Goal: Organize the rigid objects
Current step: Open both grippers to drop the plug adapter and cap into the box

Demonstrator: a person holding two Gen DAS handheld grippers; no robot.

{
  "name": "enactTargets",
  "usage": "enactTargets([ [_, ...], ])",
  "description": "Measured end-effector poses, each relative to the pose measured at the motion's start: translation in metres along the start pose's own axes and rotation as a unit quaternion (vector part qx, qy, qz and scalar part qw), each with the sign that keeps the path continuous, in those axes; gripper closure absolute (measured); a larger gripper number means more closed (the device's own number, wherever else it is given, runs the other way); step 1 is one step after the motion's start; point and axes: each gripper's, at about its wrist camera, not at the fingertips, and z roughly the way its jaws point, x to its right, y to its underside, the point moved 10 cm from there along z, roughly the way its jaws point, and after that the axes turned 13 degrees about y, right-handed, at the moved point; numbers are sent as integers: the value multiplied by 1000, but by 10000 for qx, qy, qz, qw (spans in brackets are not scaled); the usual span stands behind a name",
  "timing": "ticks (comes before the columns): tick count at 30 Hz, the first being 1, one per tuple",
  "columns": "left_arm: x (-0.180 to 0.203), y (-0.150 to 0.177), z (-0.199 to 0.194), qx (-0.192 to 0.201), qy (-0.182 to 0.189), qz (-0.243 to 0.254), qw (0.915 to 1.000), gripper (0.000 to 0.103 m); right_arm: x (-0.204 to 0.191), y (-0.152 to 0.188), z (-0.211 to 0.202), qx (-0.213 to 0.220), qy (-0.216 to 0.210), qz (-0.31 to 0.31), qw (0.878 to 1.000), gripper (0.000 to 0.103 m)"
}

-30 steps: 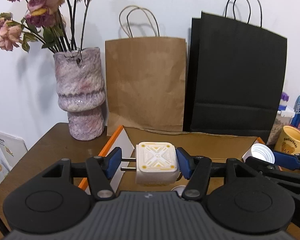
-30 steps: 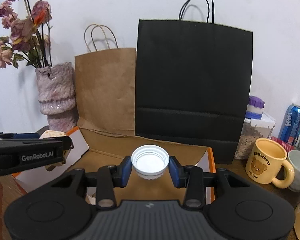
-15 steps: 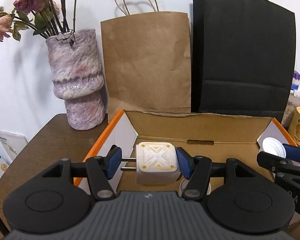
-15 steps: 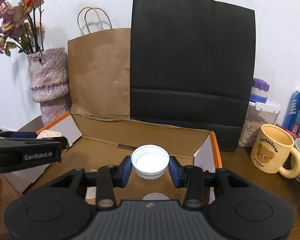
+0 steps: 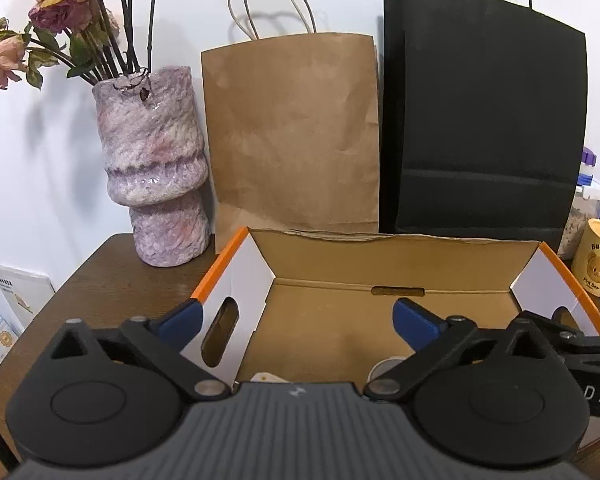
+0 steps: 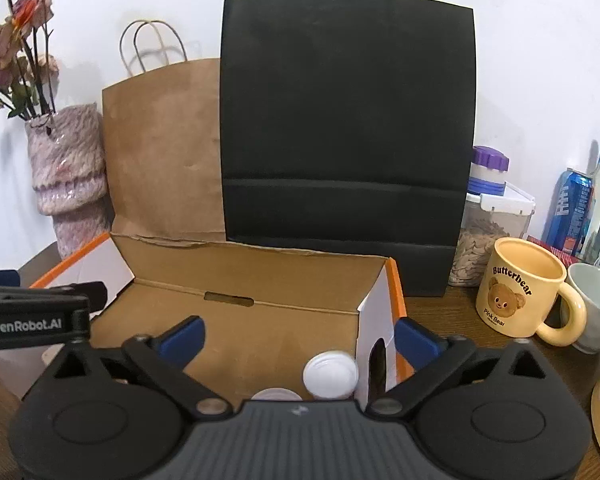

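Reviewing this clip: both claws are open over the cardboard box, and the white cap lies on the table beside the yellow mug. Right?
Not quite. The white cap lies inside the cardboard box, near its right end wall, not on the table by the yellow mug; the right wrist view shows it. The left claw and right claw are indeed open, jaws opening with nothing between them.

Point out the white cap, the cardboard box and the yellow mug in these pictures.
white cap [image 6: 331, 375]: right wrist view, middle of its flat top.
cardboard box [image 5: 396, 258]: left wrist view, inner face of its back wall.
yellow mug [image 6: 514, 298]: right wrist view, the side with the bear print.
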Motion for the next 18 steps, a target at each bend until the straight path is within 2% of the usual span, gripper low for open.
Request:
enactTargets([
  [18,-1,-1,-2,-14,-42,5,10000,0,1,-2,-3,43,-18,19,10000,0],
])
